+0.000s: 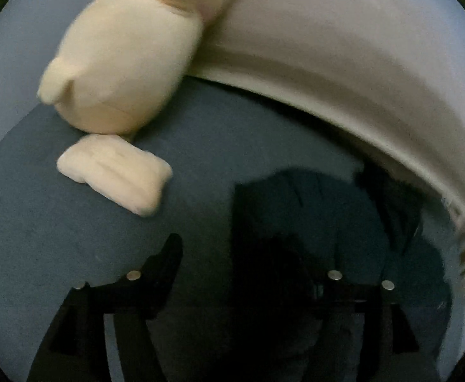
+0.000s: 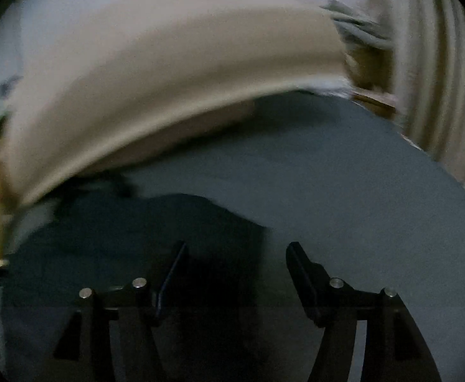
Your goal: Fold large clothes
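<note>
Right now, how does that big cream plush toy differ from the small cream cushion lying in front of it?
The plush toy is much larger and rounded, with a stubby ear at one end; the small cushion is flat and roughly rectangular, with stitched ridges. The plush toy reaches up to the beige bolster; the small cushion lies alone on the blue surface, just touching the toy. Both are the same pale cream, soft fabric.
</note>
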